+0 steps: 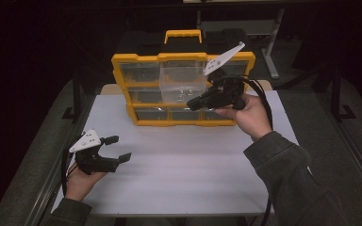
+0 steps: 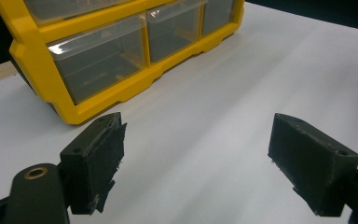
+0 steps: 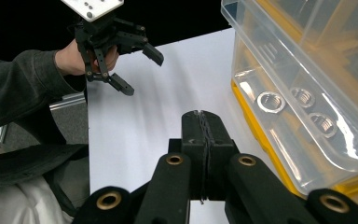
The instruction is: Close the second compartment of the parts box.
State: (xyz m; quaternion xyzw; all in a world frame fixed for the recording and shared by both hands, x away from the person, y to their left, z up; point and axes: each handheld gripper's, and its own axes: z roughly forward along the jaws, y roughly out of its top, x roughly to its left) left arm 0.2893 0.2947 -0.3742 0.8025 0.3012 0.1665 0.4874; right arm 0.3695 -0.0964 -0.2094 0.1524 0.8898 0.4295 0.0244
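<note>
A yellow organizer (image 1: 120,70) with clear drawers stands upright at the back of the white table (image 1: 184,174). One clear drawer (image 1: 181,80) sticks out of its upper middle. In the right gripper view this drawer (image 3: 307,51) holds three metal hex nuts (image 3: 270,101). My right gripper (image 1: 192,104) hangs just beside the drawer's lower front; its pads (image 3: 204,126) are pressed together with nothing between them. My left gripper (image 1: 119,148) rests low over the table's front left, open and empty. In its own view the left gripper (image 2: 196,158) faces the organizer's bottom row of drawers (image 2: 98,58).
A yellow carry handle (image 1: 183,34) tops the organizer. White table surface lies between the organizer and the front edge. Dark floor and metal table legs (image 1: 271,52) surround the table. The right gripper's cable (image 1: 264,101) loops over the person's right hand.
</note>
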